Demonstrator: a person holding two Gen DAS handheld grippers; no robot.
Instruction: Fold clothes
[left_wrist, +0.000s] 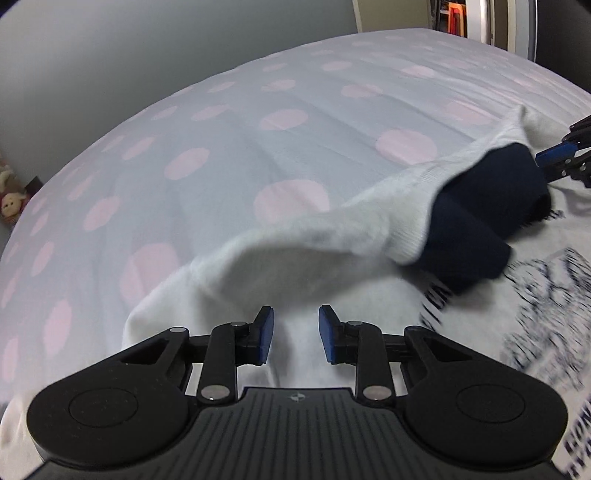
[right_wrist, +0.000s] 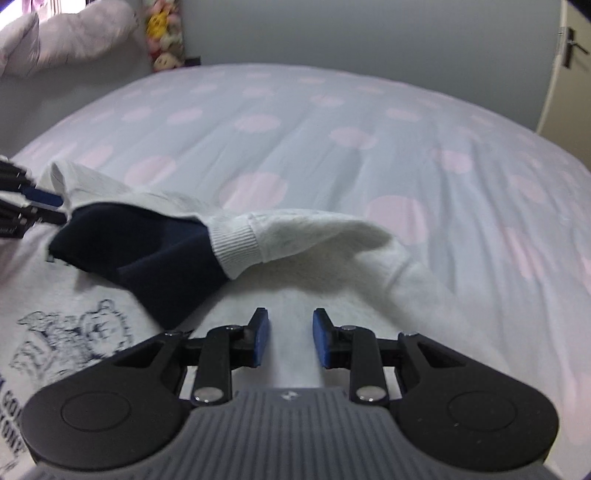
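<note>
A white sweatshirt (left_wrist: 332, 236) with a navy cuff (left_wrist: 480, 206) lies on the polka-dot bed (left_wrist: 221, 129). The left claw (left_wrist: 296, 334) and the right claw (right_wrist: 290, 338) each hover over white cloth, jaws narrow and gripping nothing.

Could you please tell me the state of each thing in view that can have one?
White sweatshirt: lying print-up on the bed, partly folded.
Sleeve: brought across the body, loosely arched.
Navy cuff: lying beside the print.
Bedcover: spread out, lightly creased.
Left claw: pads apart, white fabric in the gap; grip unclear.
Right claw: pads apart, white fabric in the gap; grip unclear.
</note>
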